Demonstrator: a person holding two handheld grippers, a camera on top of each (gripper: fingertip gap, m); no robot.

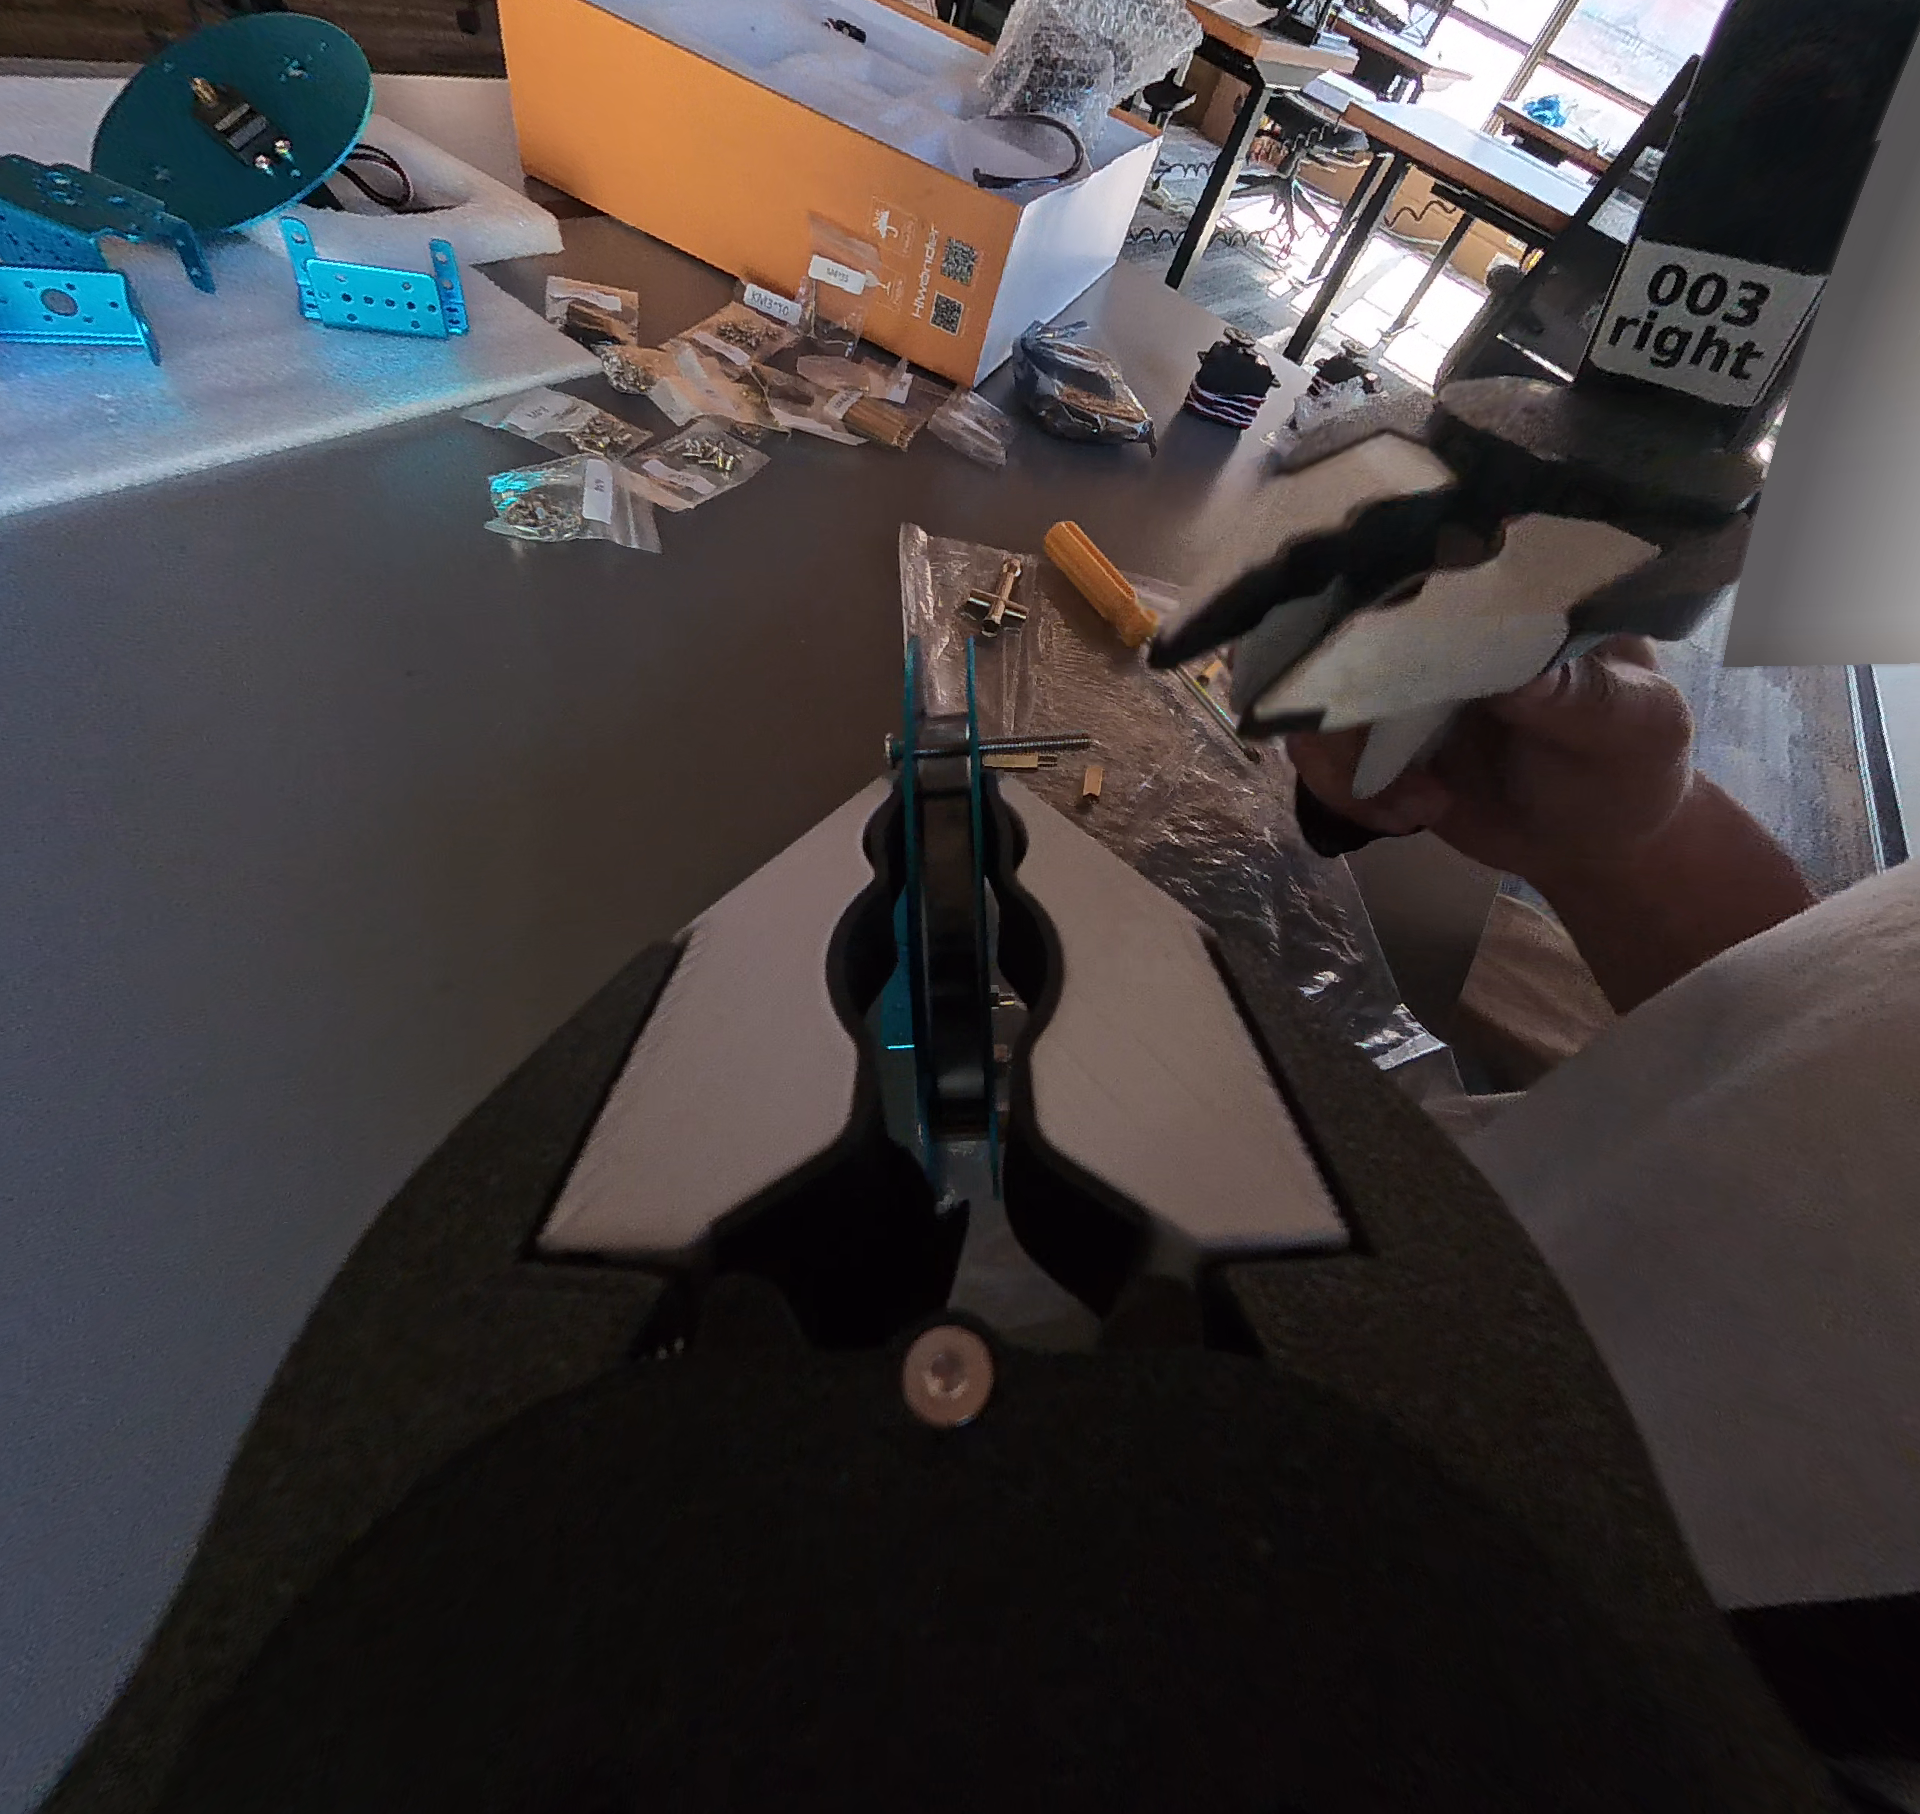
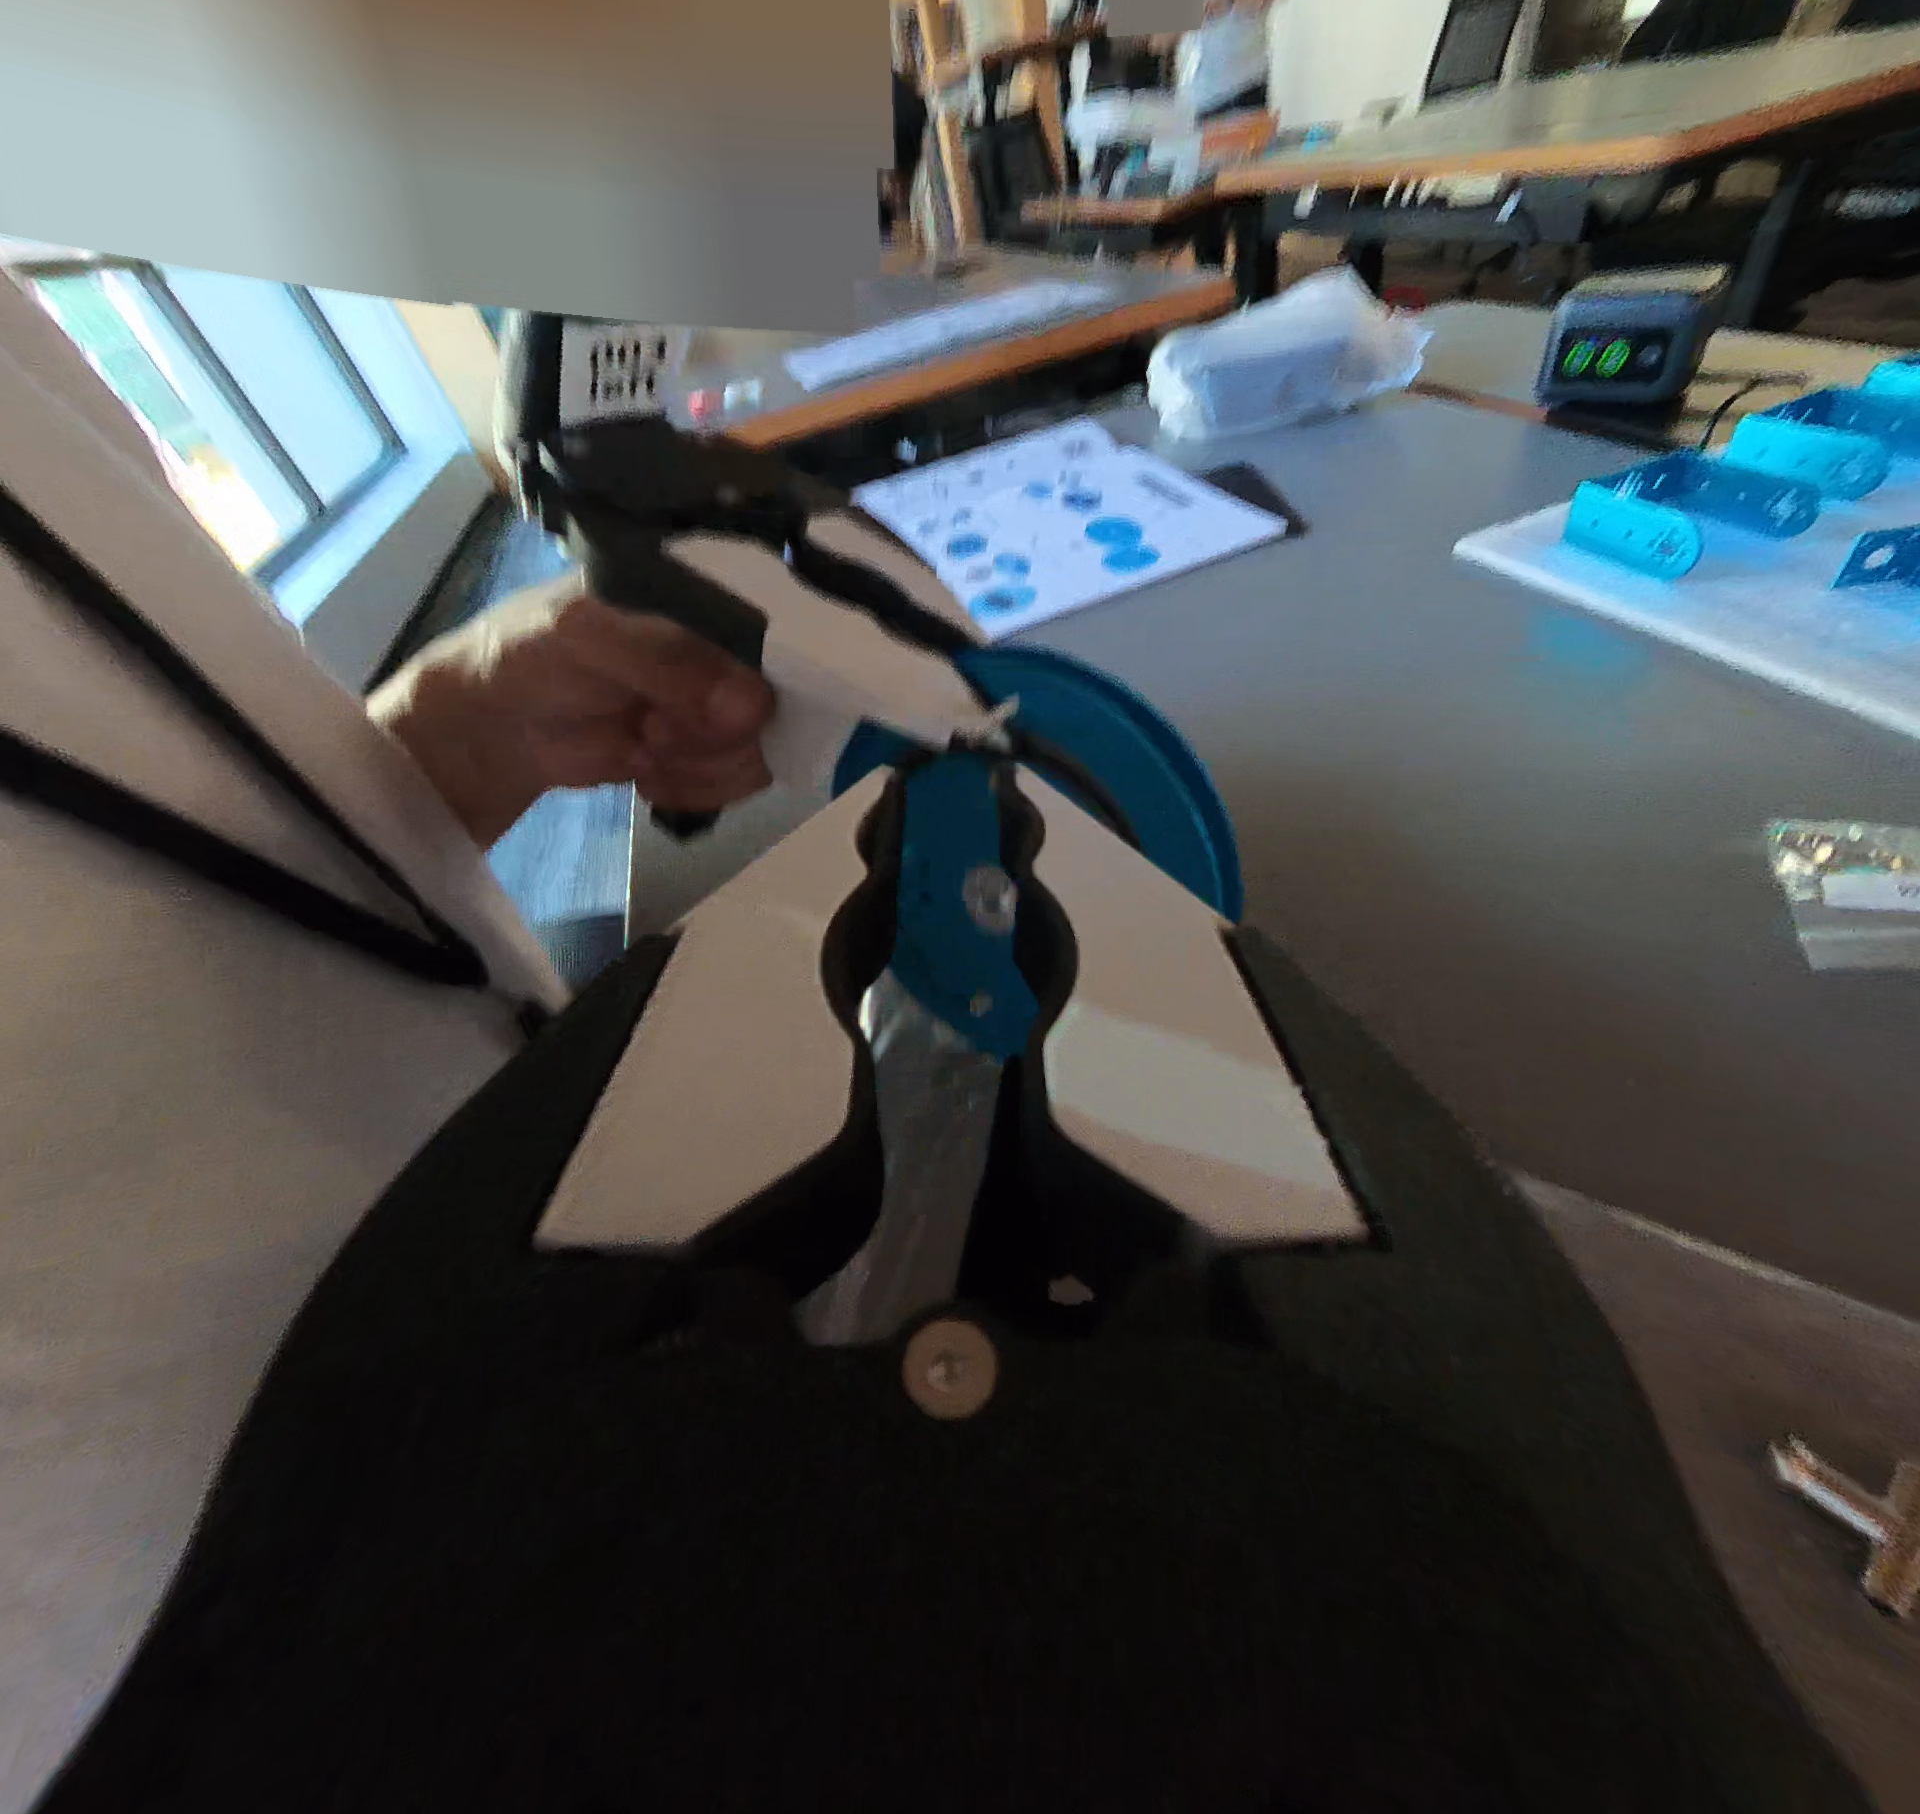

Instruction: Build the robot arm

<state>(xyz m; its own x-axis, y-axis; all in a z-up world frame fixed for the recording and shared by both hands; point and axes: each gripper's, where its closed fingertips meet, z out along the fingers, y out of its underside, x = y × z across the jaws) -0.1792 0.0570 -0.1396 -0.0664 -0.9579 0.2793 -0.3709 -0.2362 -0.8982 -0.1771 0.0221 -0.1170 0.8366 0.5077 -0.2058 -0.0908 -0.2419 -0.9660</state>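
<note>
Left gripper (image 1: 940, 788) clenched on blue double-disc assembly (image 1: 916, 933), held edge-on above grey table (image 1: 364, 725). Long screw (image 1: 997, 746) runs through discs and sticks out right. Right gripper (image 1: 1210, 684) apart at right, grip unclear: blue piece (image 2: 961, 912) shows between its fingers. Orange-handled screwdriver (image 1: 1101, 580) lies farther off.

We hold our left gripper (image 1: 940, 808) level and pointing forward, its fingers pinched nearly together. Our right gripper (image 1: 1205, 684) hangs ahead to the right, tilted downward, its fingers slightly parted, our right hand (image 1: 1507, 756) wrapped around its handle.
</note>
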